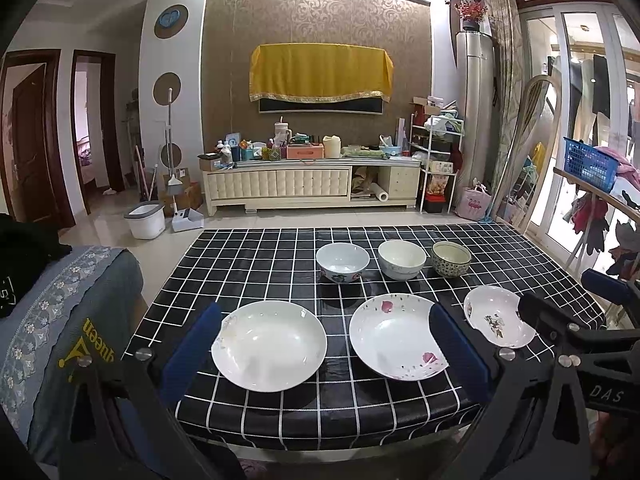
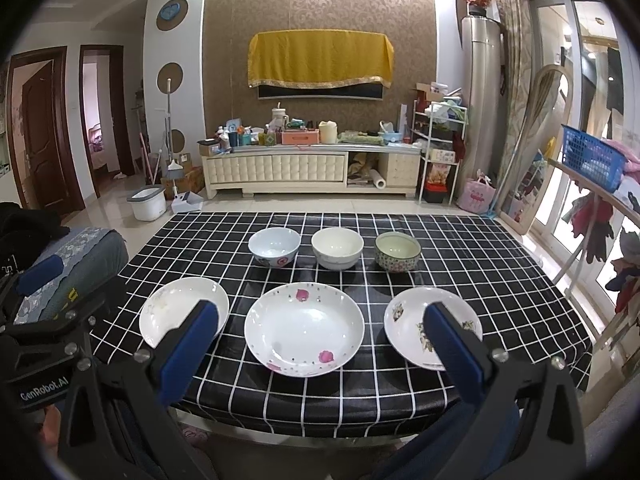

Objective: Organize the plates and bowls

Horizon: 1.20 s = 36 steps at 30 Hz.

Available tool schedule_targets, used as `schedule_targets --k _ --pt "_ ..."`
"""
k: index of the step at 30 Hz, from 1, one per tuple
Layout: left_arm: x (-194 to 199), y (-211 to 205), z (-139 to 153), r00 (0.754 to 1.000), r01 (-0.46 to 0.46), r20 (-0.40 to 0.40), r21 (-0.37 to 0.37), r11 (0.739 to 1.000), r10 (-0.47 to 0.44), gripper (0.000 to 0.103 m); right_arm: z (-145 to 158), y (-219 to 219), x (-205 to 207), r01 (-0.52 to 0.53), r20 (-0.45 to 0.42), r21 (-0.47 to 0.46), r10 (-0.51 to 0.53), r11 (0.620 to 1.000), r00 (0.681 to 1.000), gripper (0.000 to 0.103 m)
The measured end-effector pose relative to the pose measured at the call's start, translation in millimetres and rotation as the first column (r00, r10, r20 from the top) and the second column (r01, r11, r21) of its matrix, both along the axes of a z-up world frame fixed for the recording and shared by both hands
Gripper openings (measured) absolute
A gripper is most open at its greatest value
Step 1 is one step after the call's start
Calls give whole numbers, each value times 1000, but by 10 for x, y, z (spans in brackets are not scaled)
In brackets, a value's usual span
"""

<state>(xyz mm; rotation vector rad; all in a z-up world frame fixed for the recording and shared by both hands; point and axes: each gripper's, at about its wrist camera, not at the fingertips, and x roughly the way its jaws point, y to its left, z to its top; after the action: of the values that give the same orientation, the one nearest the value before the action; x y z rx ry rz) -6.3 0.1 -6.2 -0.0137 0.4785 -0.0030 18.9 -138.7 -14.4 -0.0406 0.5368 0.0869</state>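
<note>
- White lettering "GenRobot.AI" marks the left gripper (image 1: 326, 344); "DAS" marks the right gripper (image 2: 320, 340).
- Both stand wide open, empty.
- Three plates (image 2: 304, 334) lie just ahead, three bowls (image 2: 337, 248) beyond, on the checked table (image 2: 500, 272).
- Blue pads (image 2: 188, 344) hide the outer plates' edges.

Glossy glazed ceramic plates (image 2: 304, 334) and bowls (image 2: 337, 248), shiny black checked wipe-clean tablecloth (image 2: 460, 264), matt black plastic gripper frames with blue padded fingers (image 1: 460, 354), polished tile floor (image 2: 132, 232)
</note>
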Motion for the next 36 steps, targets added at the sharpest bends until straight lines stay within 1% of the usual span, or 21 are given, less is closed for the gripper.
schedule_targets --k 21,29,36 --pt "-16 -13 -13 1000 11 -3 -2 1000 -11 103 9 -12 -16 4 -13 0 -4 1000 1000 103" --pt "-15 -1 -40 1000 8 -5 -4 1000 -8 103 -37 -11 -7 -3 -23 3 3 1000 1000 103" --pt "-2 -6 -53 1000 4 -10 8 1000 -4 103 -36 -10 3 -5 -27 0 5 1000 1000 103"
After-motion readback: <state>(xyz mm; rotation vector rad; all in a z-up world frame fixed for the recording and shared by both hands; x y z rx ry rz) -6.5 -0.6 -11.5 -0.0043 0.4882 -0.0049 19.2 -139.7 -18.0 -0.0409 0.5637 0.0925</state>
